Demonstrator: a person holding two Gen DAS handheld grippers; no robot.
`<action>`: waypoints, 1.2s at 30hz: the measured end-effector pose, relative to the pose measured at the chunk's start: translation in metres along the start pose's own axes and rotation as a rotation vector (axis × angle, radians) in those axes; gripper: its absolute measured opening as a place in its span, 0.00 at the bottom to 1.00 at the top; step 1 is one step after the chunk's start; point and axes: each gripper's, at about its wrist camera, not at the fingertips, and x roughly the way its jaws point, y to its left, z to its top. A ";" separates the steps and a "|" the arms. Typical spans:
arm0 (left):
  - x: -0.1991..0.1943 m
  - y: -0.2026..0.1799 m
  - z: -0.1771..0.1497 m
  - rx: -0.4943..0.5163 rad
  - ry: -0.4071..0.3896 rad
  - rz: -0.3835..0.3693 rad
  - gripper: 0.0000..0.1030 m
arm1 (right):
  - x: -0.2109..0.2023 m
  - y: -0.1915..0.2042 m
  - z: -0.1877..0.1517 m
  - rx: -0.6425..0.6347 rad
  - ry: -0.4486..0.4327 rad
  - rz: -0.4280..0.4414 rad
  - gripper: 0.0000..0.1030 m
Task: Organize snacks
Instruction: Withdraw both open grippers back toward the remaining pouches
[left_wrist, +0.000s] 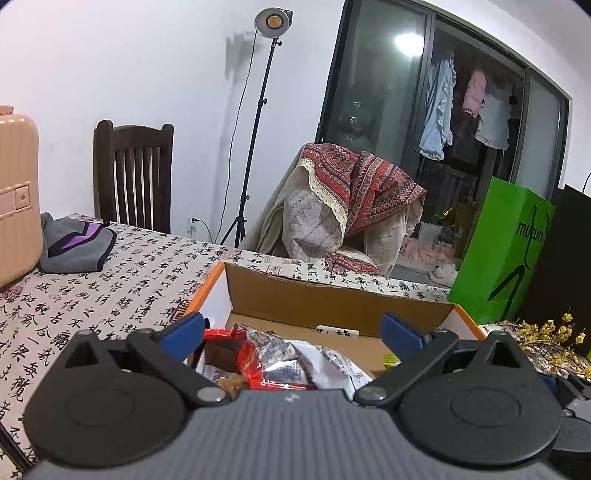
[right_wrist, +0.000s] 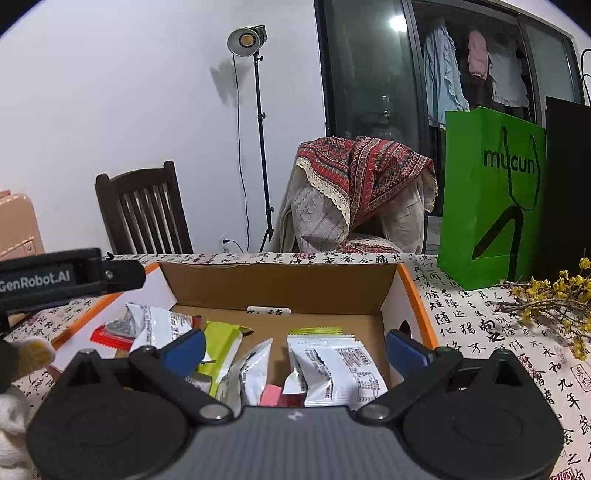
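My right hand-held gripper (right_wrist: 295, 349) stands with its blue fingers spread as wide as they go and nothing clamped between them, poised just above the near end of the cardboard box (right_wrist: 280, 286). My left hand-held gripper (left_wrist: 293, 334) is likewise spread and empty, over the left part of the same box. The snacks sit inside: white packets (right_wrist: 332, 365) under my right gripper, a lime-green one (right_wrist: 221, 343) beside them, a red packet (left_wrist: 258, 363) under my left. I judge the wide gap lets a packet fall free or readies the next pick. Outward, the box rests on the desk (right_wrist: 480, 332) with its calligraphy cloth; a green bag (right_wrist: 491, 195) stands far right, yellow flowers (right_wrist: 561, 302) near it
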 end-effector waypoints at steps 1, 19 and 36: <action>-0.002 0.000 0.001 -0.005 -0.004 0.001 1.00 | 0.000 0.000 0.000 0.001 -0.001 0.001 1.00; -0.074 0.008 0.008 -0.032 -0.052 0.088 1.00 | -0.027 0.002 0.012 0.030 -0.019 0.040 1.00; -0.142 0.055 -0.015 -0.051 0.005 0.106 1.00 | -0.097 0.020 -0.006 -0.033 0.061 0.056 1.00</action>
